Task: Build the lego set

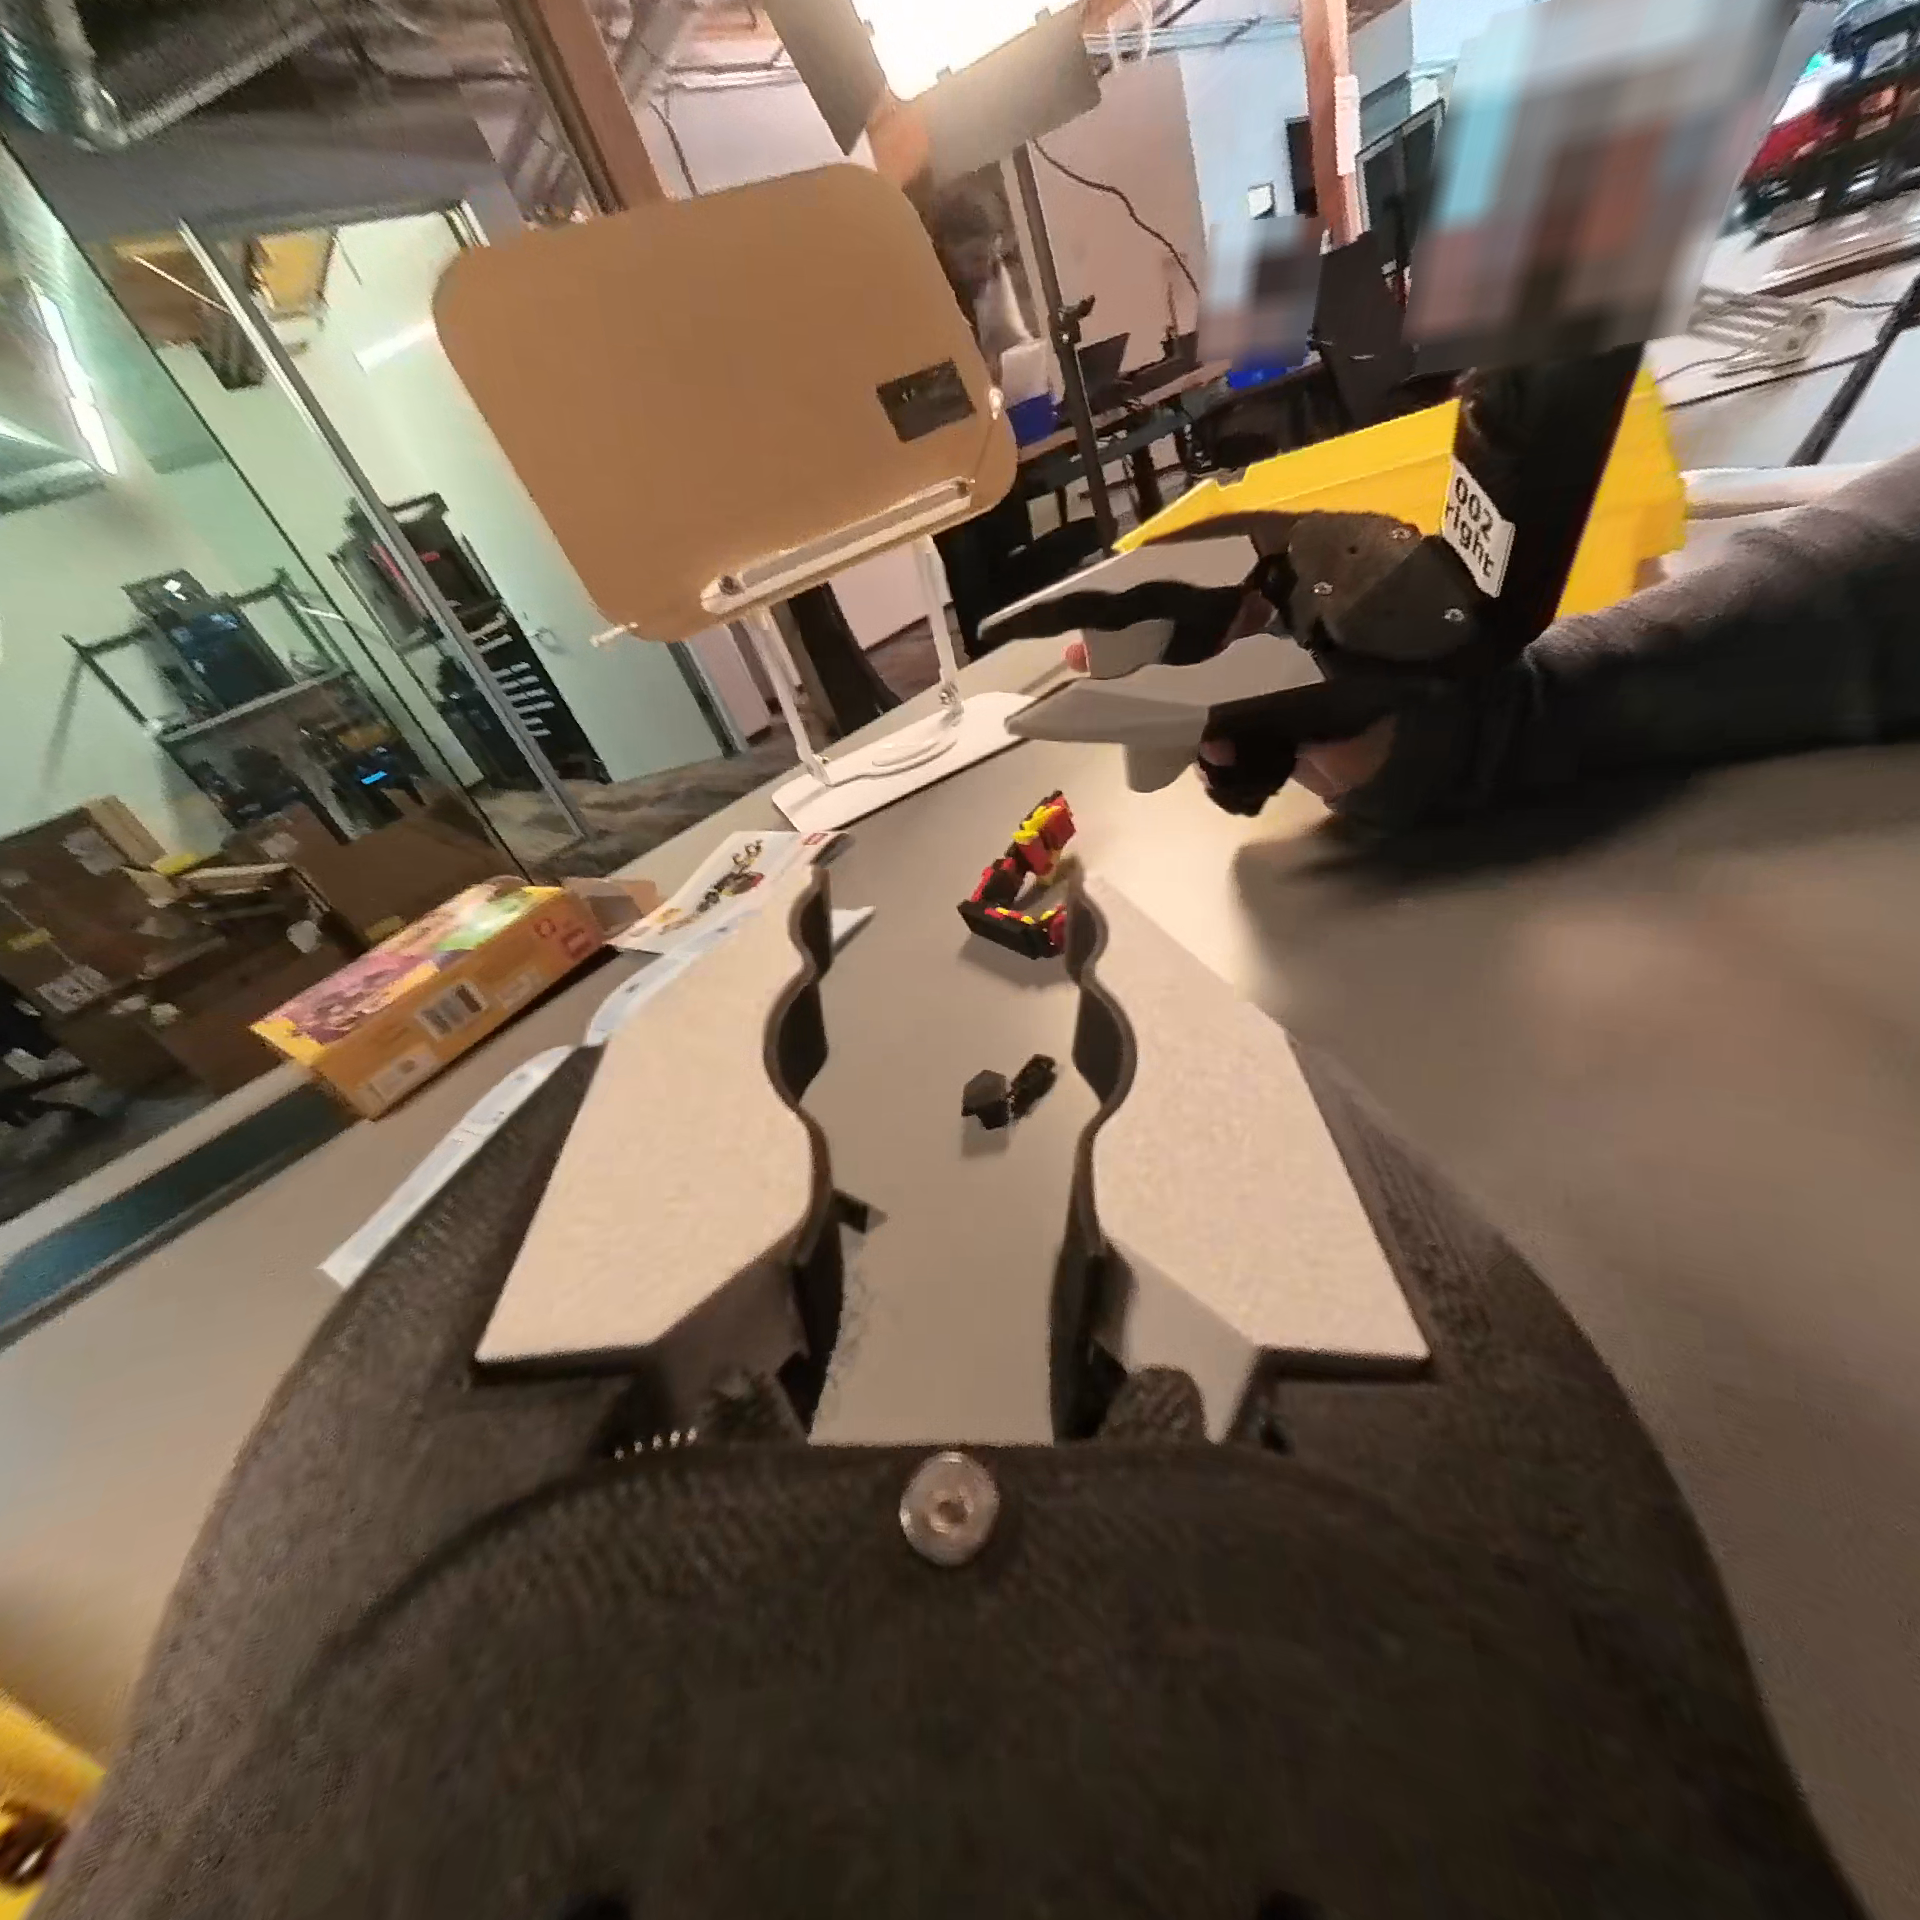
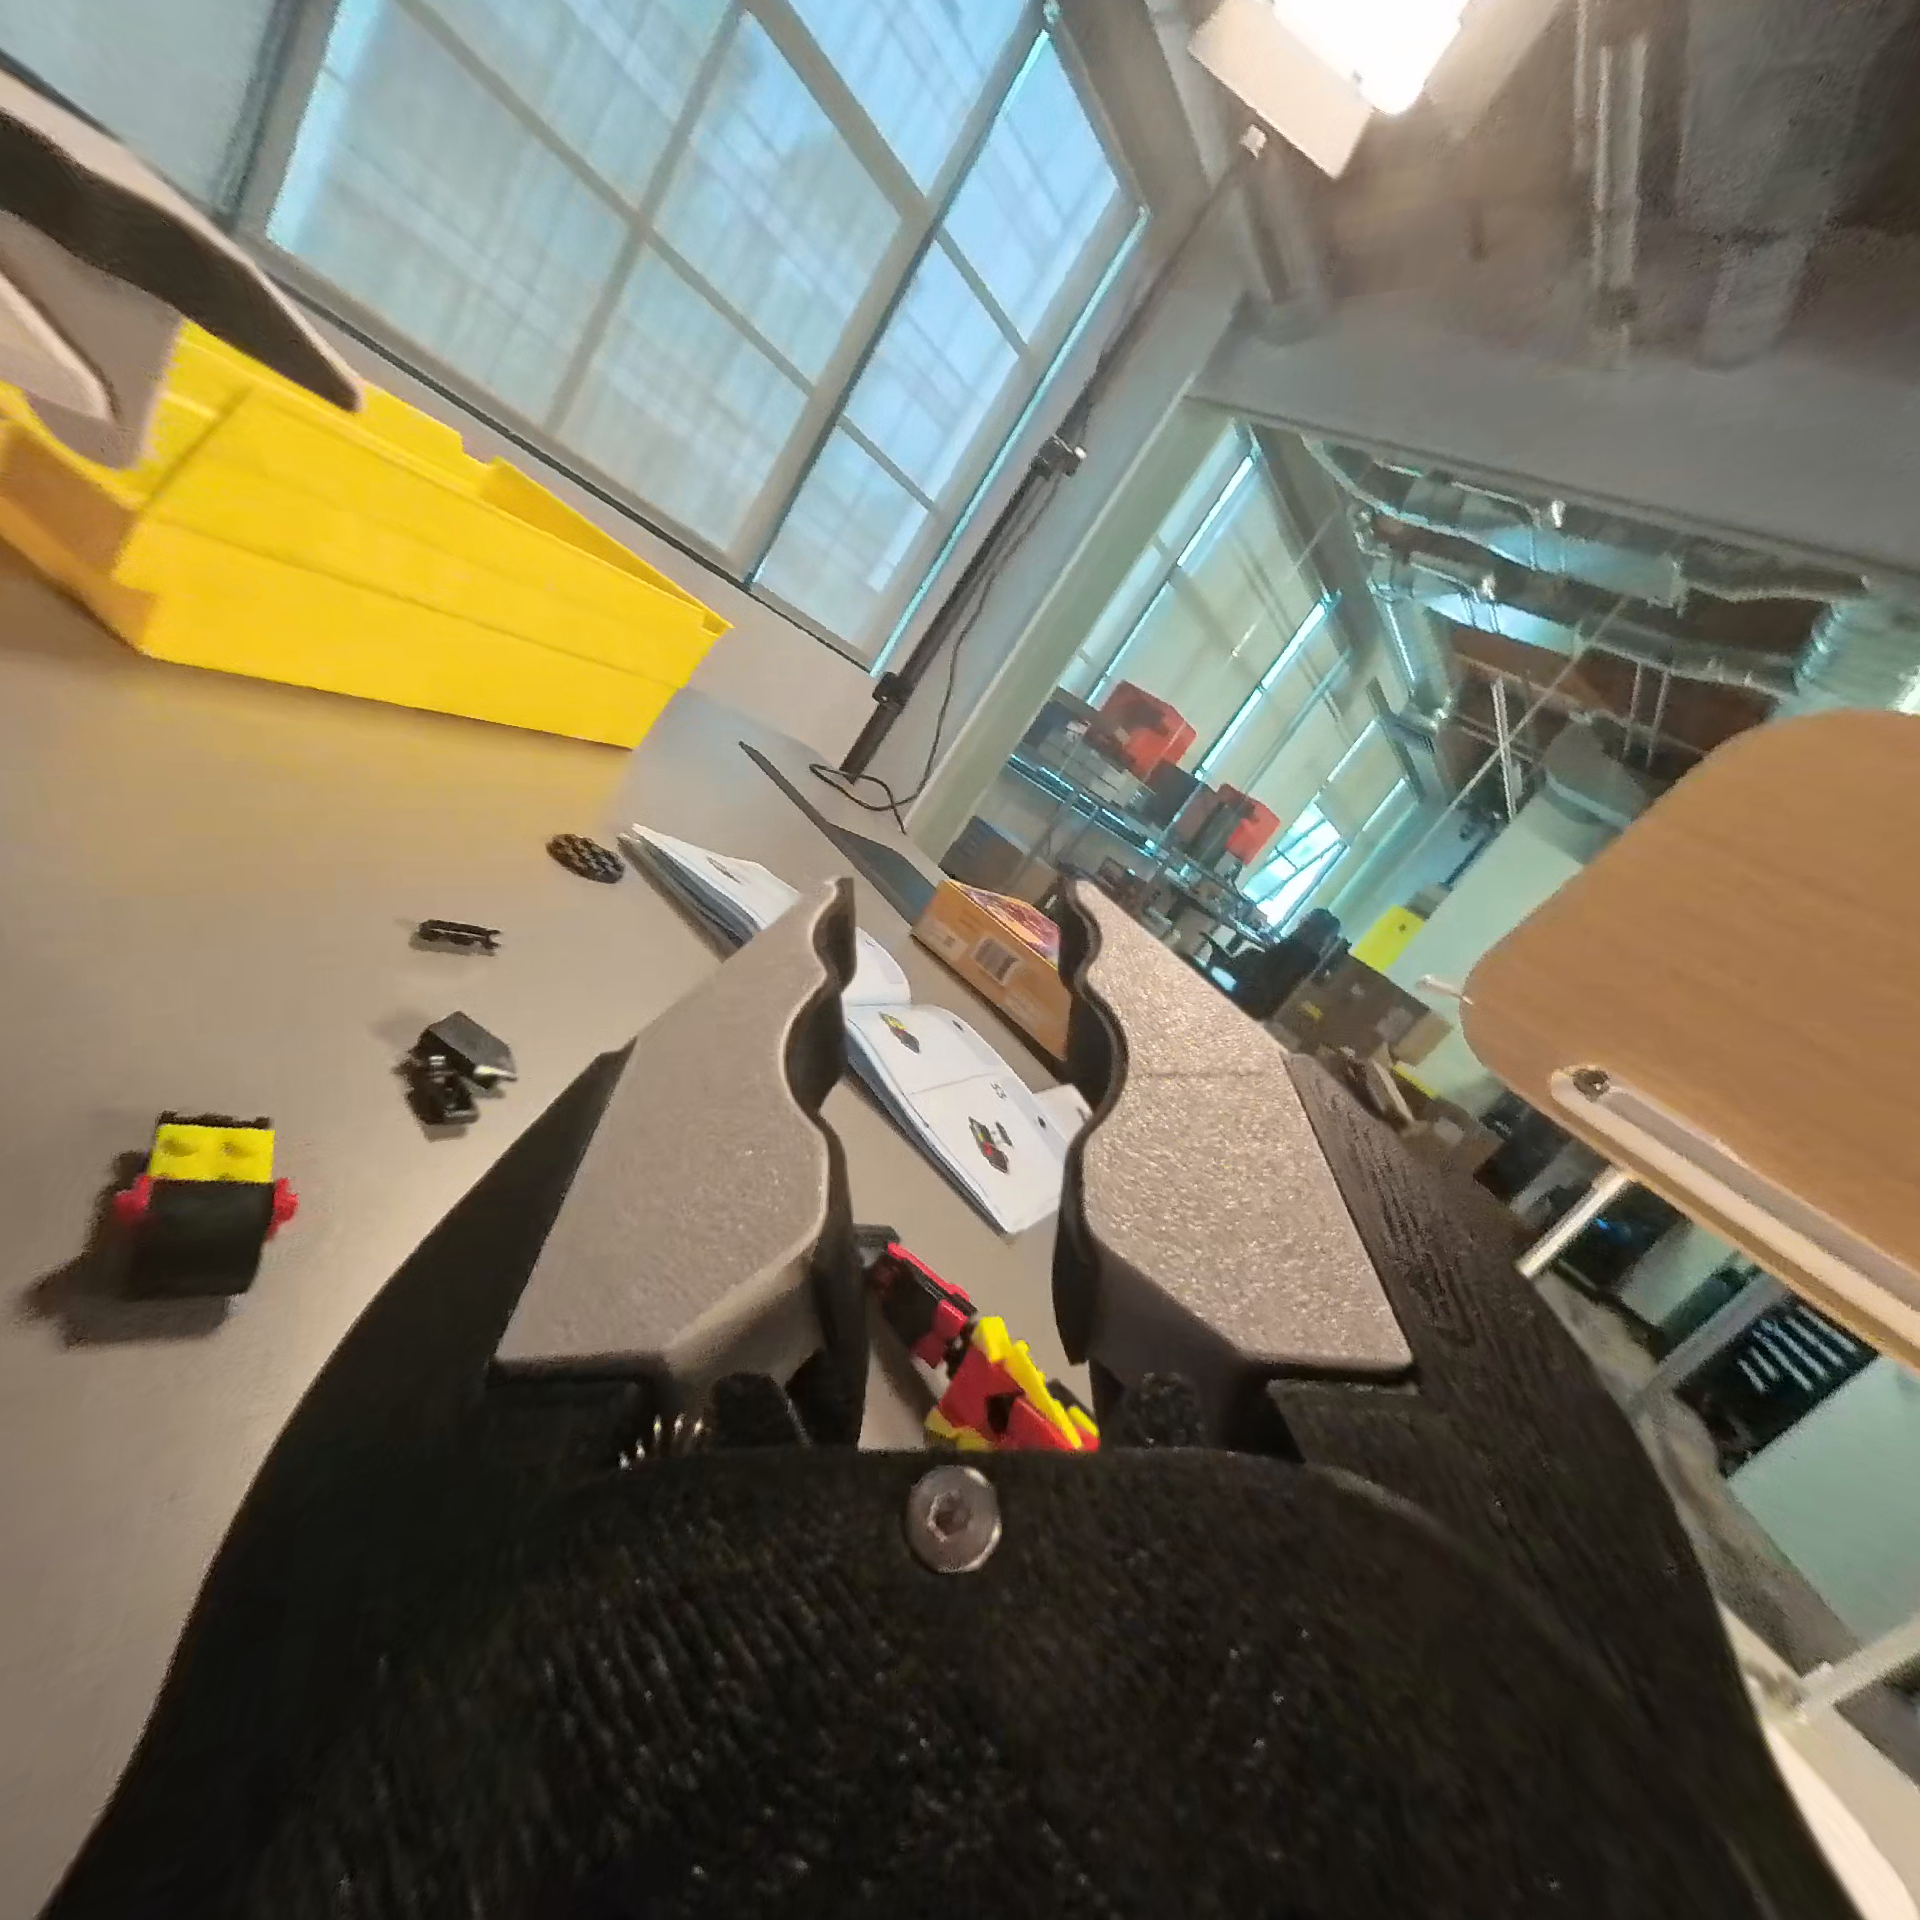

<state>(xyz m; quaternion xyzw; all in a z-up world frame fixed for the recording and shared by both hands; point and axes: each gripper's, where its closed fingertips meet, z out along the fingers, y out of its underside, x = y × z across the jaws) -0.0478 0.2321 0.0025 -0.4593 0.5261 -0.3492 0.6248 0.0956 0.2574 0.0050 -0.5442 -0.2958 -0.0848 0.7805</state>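
Note:
A red, black and yellow lego assembly [image 1: 1023,878] lies on the grey table [image 1: 1455,1039], just ahead of my left gripper [image 1: 951,904], which is open and empty with its fingertips on either side of the assembly's near end. Small black pieces [image 1: 1008,1091] lie between its fingers. My right gripper [image 1: 1003,670] hovers open and empty above and beyond the assembly. In the right wrist view that gripper [image 2: 956,899] is open, with the assembly [image 2: 977,1361] below its finger bases. A small black, yellow and red block [image 2: 203,1195] sits to the left.
Loose black pieces [image 2: 457,1049] and a round black part [image 2: 585,858] lie on the table. An open instruction booklet [image 2: 935,1060], a lego box [image 1: 436,987], stacked yellow trays [image 2: 364,540] and a wooden board on a clear stand [image 1: 727,384] surround the work area. The grippers' ends are close to 15 centimeters from one another.

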